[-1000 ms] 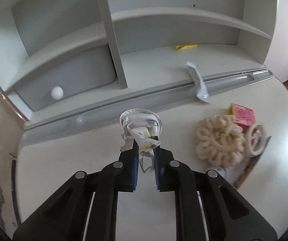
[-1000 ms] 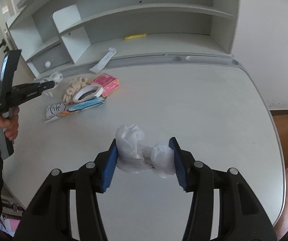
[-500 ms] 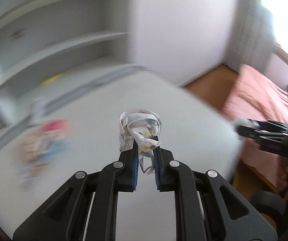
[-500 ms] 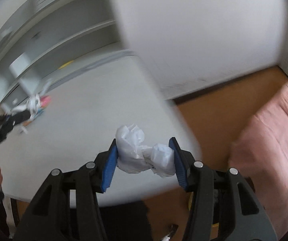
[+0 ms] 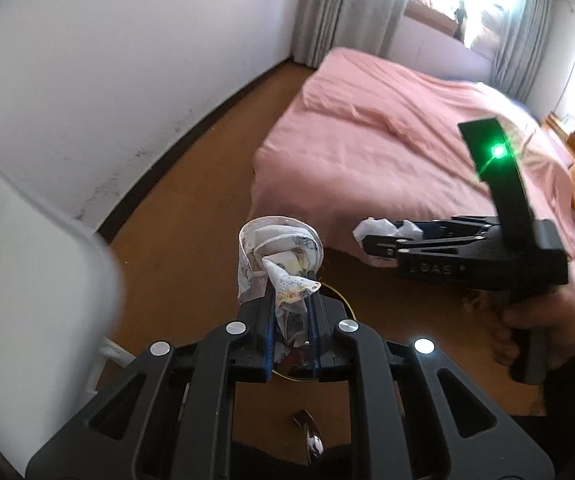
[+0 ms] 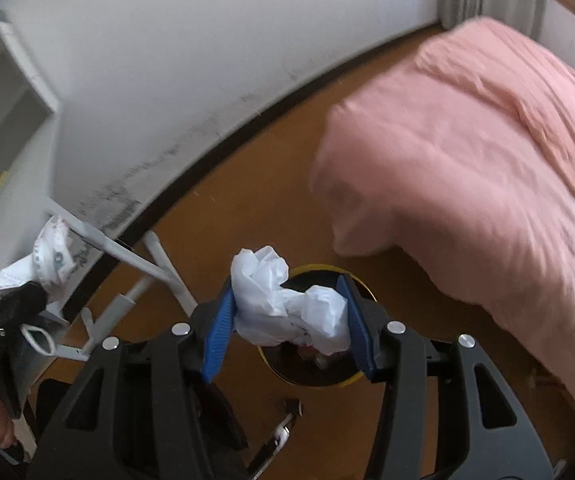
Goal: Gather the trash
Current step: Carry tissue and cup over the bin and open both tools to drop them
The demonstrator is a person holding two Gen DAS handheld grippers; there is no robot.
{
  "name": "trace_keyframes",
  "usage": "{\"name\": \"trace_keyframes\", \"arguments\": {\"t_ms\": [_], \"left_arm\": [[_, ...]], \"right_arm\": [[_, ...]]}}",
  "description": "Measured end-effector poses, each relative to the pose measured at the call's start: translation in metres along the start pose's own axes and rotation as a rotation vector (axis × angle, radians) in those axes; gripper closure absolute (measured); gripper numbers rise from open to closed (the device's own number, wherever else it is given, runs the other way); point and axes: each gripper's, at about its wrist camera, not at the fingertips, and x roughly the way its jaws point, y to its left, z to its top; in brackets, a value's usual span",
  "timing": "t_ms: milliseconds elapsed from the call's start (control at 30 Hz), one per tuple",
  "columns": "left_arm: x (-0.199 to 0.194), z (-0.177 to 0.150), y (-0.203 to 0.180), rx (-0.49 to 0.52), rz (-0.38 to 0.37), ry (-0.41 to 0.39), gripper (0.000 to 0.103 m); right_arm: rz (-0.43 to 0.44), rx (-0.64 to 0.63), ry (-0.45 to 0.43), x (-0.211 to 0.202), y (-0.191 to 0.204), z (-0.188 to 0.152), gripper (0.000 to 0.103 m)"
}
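I count two tongs, each with one piece of trash, and one bin below them. My left gripper is clenched on a crumpled patterned wrapper, a pale, printed band curled into a loop with a twisted tail pinched between the blue pads. My right gripper is clamped around a white crumpled tissue wad, two lumpy lobes spanning the gap from pad to pad. Directly under both sets of fingers sits a round dark bin with a yellow rim, standing on the brown wooden floor; its opening is partly hidden behind the trash I hold. From the left wrist view, the right gripper shows to the right of my left fingers, a hand wrapped around its handle. Ahead and to the right of the tongs runs the edge of a bed with a pink cover; ahead and to the left is a white wall with a dark skirting. Between wall and bed the floor lies open. A white desk edge, blurred, stands close on the left.
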Motion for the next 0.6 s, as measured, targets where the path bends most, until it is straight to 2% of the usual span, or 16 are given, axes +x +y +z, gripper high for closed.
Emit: {"name": "trace_keyframes", "arguments": {"t_ms": [100,200,300,400,600], "left_arm": [[0.056,-0.007,-0.003,-0.025,-0.033,0.083,0.091],[0.103,-0.016,0.000,-0.019,0.005,0.144,0.091],[0.142,-0.016,0.006,-0.055,-0.016,0.220,0.091],[0.165,-0.013,0.003,-0.066,-0.025,0.251,0.091],[0.181,-0.017,-0.001,-0.070,-0.039,0.288,0.091]], "right_arm": [[0.010,0.037,0.064,0.034,-0.026,-0.009,0.053],[0.024,0.067,0.113,0.060,-0.040,-0.018,0.053],[0.038,0.083,0.162,0.084,-0.047,-0.024,0.053],[0.045,0.091,0.187,0.095,-0.053,-0.025,0.052],[0.051,0.103,0.214,0.109,-0.057,-0.023,0.052]]}}
